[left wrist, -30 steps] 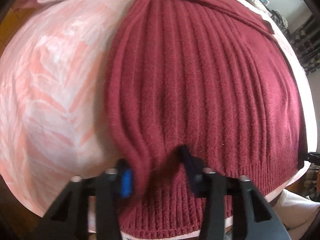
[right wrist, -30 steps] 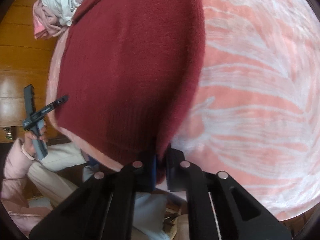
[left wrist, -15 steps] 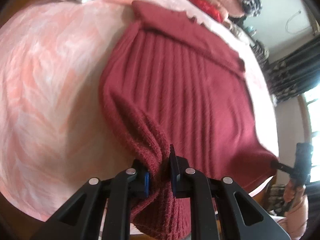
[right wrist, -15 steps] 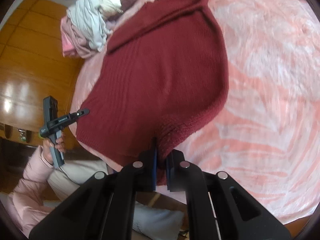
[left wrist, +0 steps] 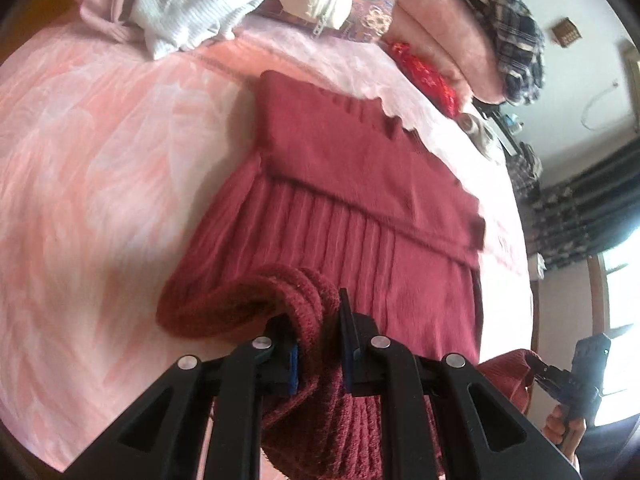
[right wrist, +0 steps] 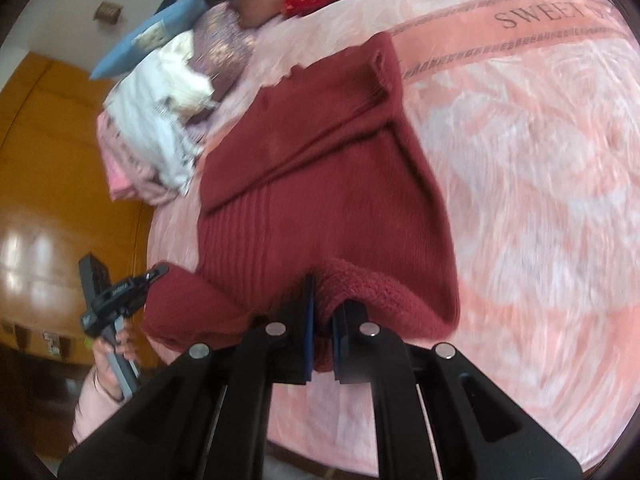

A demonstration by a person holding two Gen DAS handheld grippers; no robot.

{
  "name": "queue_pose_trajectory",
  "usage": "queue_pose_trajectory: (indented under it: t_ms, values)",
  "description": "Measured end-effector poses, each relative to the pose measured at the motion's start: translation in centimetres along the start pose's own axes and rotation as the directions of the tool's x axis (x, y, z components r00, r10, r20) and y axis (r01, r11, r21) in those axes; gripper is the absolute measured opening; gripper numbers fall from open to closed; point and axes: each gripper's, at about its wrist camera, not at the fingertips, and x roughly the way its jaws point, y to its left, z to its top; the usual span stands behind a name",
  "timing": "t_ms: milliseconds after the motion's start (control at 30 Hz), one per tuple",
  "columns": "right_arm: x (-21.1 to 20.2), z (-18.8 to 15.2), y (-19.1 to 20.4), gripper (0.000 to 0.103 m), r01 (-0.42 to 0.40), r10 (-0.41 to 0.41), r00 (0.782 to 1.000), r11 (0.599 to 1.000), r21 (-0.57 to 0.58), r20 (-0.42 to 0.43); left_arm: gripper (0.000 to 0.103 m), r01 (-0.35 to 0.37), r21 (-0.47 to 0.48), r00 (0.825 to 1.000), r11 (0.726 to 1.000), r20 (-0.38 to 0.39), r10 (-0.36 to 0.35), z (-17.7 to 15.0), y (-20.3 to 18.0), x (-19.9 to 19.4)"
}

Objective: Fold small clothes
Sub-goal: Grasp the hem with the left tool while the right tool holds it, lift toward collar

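A dark red knitted sweater [left wrist: 360,168] lies on a pink patterned bedsheet [left wrist: 100,160], its sleeves folded across the far part. My left gripper [left wrist: 320,344] is shut on one corner of the ribbed hem and holds it up off the bed. My right gripper [right wrist: 324,332] is shut on the other hem corner of the sweater [right wrist: 320,160], also lifted. The hem curls over between the two grips. In the right wrist view the left gripper [right wrist: 156,270] shows at the left, in a hand. In the left wrist view the right gripper [left wrist: 538,368] shows low at the right.
A heap of white and pink clothes [left wrist: 180,4] lies at the far end of the bed, with pillows and a plaid cloth [left wrist: 500,20] beside it. A wooden wardrobe [right wrist: 52,160] stands left of the bed. Dark curtains [left wrist: 580,208] hang at the right.
Both grippers have risen and moved toward the far end of the bed, carrying the hem corners up off the sheet. The left gripper's jaws closed on the hem.
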Motion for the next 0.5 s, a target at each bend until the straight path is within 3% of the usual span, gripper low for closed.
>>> queue_pose_trajectory:
  t_ms: [200, 500]
  values:
    - [3.7, 4.3, -1.2, 0.005, 0.051, -0.049, 0.999, 0.997, 0.062, -0.023, 0.015, -0.050, -0.022, 0.999, 0.998, -0.020, 0.050, 3.2, 0.1, 3.4]
    - [7.0, 10.3, -2.8, 0.007, -0.004, 0.004, 1.000, 0.990, 0.142, 0.001, 0.016, -0.095, -0.087, 0.994, 0.992, -0.053, 0.090, 6.3, 2.5, 7.5]
